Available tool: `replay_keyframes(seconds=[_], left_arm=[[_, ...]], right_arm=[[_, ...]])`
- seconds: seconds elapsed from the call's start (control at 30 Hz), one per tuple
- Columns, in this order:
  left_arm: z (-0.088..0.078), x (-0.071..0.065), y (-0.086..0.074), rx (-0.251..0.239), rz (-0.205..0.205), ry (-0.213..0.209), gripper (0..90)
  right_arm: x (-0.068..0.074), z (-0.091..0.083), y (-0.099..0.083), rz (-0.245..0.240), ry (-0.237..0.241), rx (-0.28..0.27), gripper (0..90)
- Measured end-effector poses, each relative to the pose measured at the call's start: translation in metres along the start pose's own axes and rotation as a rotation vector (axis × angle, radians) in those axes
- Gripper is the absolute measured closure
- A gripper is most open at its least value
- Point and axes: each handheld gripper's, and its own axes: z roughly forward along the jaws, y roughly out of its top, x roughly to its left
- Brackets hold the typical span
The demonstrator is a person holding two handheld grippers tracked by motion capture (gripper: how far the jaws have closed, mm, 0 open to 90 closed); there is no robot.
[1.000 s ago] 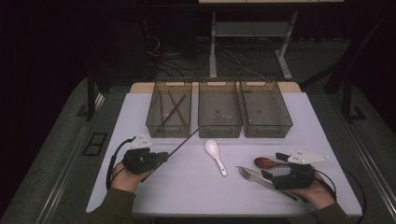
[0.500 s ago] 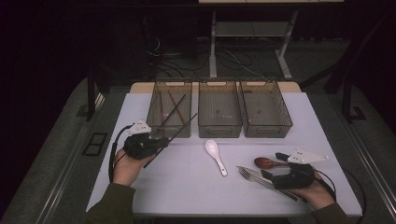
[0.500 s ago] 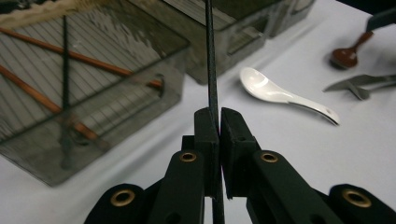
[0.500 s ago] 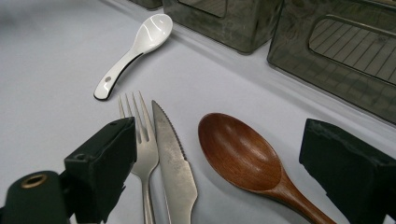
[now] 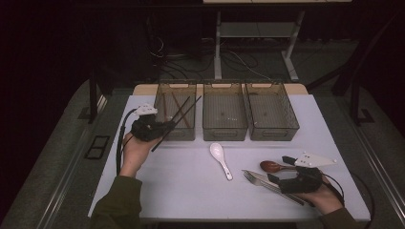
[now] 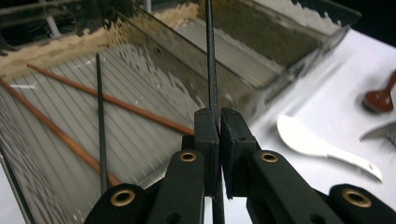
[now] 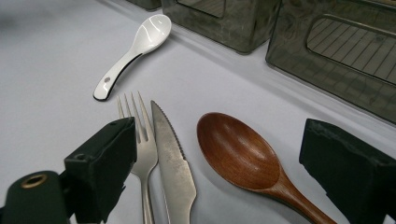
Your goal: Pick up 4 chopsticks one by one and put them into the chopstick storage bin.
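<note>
My left gripper (image 5: 164,128) is shut on a thin black chopstick (image 5: 185,113), which slants up over the left wire bin (image 5: 184,134). In the left gripper view its jaws (image 6: 219,126) pinch the black chopstick (image 6: 210,70) above that bin, where two brown chopsticks (image 6: 116,102) and another black one (image 6: 99,116) lie. My right gripper (image 5: 279,179) rests open at the table's front right. Its jaws (image 7: 224,163) straddle a fork (image 7: 140,140), a knife (image 7: 170,154) and a wooden spoon (image 7: 238,154) without pressing on them.
A white ceramic spoon (image 5: 221,159) lies mid-table in front of the bins. The middle bin (image 5: 224,132) and the right bin (image 5: 272,133) stand in a row beside the left one on the white table (image 5: 191,191). Dark floor and a desk frame lie beyond.
My left gripper has carried the black chopstick up and away from the person, from the table's front left to the left bin. The right gripper has stayed where it was.
</note>
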Motion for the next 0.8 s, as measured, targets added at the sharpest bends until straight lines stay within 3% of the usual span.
replay_keyframes(seconds=[0.33,0.5,0.7,0.8], left_arm=[[0.015,0.039,0.027,-0.044,-0.058,0.063,85.7],[0.028,0.051,0.031,-0.026,-0.062,0.117,85.7],[0.041,0.062,0.032,0.002,-0.073,0.148,85.7],[0.046,0.065,0.031,0.033,-0.059,0.166,85.7]], right_arm=[[0.001,0.001,0.001,-0.007,0.008,-0.003,11.4],[0.000,0.000,0.001,-0.004,0.009,-0.008,11.4],[0.000,0.000,0.001,-0.003,0.014,-0.010,11.4],[0.001,0.000,0.001,-0.002,0.016,-0.011,11.4]])
